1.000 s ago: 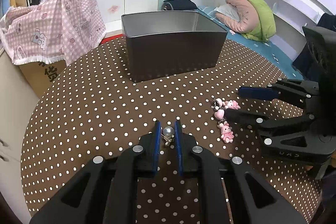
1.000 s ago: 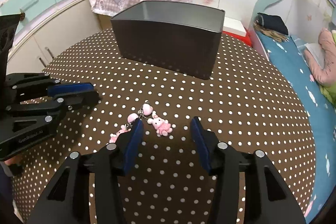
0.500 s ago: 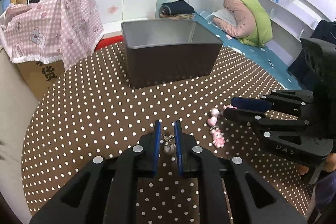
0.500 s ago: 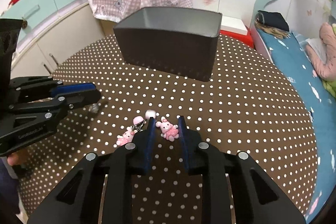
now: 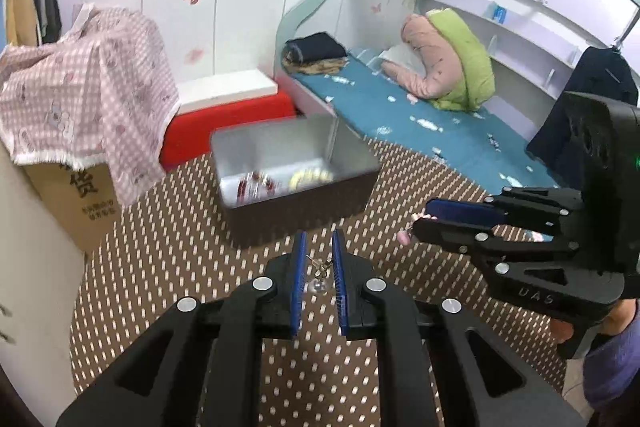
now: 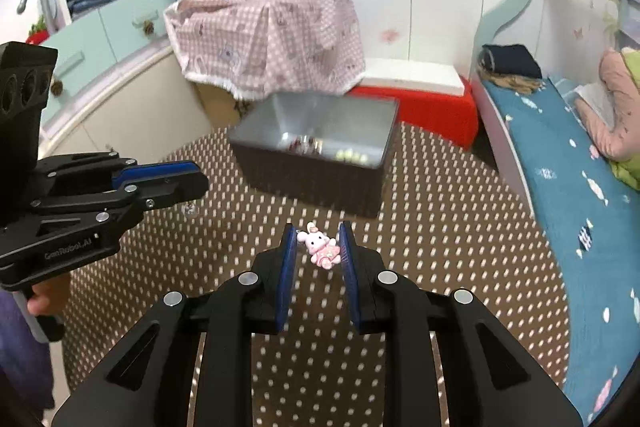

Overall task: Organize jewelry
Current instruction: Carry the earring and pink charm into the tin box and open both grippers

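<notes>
1. Carrying step: left gripper (image 5: 318, 259) pinches a small earring (image 5: 319, 269), right gripper (image 6: 318, 245) clamps the pink bunny charm (image 6: 322, 247), both lifted short of the tin box (image 6: 316, 147).
2. Next: reach over the box, open the jaws.

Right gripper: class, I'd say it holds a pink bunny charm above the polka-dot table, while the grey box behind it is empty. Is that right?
Not quite. The right gripper does hold the pink bunny charm above the polka-dot table, but the grey box isn't empty: the right wrist view shows small jewelry pieces already lying inside it.
</notes>
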The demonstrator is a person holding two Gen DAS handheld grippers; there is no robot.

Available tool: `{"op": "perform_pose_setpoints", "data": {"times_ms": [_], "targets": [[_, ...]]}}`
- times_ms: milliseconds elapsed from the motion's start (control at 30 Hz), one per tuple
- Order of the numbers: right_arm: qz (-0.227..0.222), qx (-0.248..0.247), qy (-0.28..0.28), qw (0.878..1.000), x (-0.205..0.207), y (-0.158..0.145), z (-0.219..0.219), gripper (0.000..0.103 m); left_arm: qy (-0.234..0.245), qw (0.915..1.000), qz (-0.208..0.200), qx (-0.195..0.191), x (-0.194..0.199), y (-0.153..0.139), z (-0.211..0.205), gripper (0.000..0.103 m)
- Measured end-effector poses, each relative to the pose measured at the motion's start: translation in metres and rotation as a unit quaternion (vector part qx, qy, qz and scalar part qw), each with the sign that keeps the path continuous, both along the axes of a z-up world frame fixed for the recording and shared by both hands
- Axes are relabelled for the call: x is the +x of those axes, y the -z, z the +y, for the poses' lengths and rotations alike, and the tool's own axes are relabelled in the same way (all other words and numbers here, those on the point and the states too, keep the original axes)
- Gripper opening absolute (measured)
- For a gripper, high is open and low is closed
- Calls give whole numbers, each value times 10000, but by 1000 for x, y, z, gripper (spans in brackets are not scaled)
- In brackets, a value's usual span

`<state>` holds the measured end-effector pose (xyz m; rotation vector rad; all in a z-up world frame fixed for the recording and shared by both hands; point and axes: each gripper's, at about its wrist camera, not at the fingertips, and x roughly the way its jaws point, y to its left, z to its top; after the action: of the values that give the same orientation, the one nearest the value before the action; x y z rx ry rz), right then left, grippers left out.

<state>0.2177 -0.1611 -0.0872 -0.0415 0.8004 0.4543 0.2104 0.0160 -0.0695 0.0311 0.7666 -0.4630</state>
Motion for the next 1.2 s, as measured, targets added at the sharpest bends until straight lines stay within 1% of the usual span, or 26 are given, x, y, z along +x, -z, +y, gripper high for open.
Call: {"op": "perform_pose_setpoints", "data": {"times_ms": [67,133,233,333,400,500,633,800,900,1000,1033,1067,1100,1200], "targets": [[-122,54,51,9999,8,-11,0,22,81,9999,-54,-106,11,-12,-3,12],[-196,104,94,9997,17,-20,1,22,90,9998,-103,-134,24,-20,-6,12],[-288,228,180,9992,35,-32,2,22,71,9995,44,-314,48,-24,-5,12],[-309,317,260,9987,52,-35,3,22,8,9987,299,-423,73,-16,-2,12],[-249,374,305,9985,65,-33,6,22,-64,9975,531,-451,88,-5,0,12],[-168,358,323,9987,79,-25,12,22,-177,9963,721,-426,102,9,2,12],[-20,373,320,9988,91,-13,18,22,-212,9953,848,-414,107,21,-1,12],[105,316,317,9989,96,-1,23,22,-232,9934,1032,-452,110,31,-2,12],[160,323,340,9988,98,2,23,22,-295,9916,1146,-528,112,34,-1,12],[175,298,339,9988,98,4,26,22,-317,9914,1161,-508,112,34,0,13],[185,289,342,9988,98,5,27,22,-332,9915,1161,-495,112,34,0,16],[197,285,347,9988,99,5,26,22,-363,9913,1167,-486,111,34,0,23],[211,288,349,9988,100,5,27,22,-386,9912,1168,-498,111,33,1,26],[245,306,355,9986,99,7,26,23,-413,9908,1167,-549,109,32,3,28]]}}
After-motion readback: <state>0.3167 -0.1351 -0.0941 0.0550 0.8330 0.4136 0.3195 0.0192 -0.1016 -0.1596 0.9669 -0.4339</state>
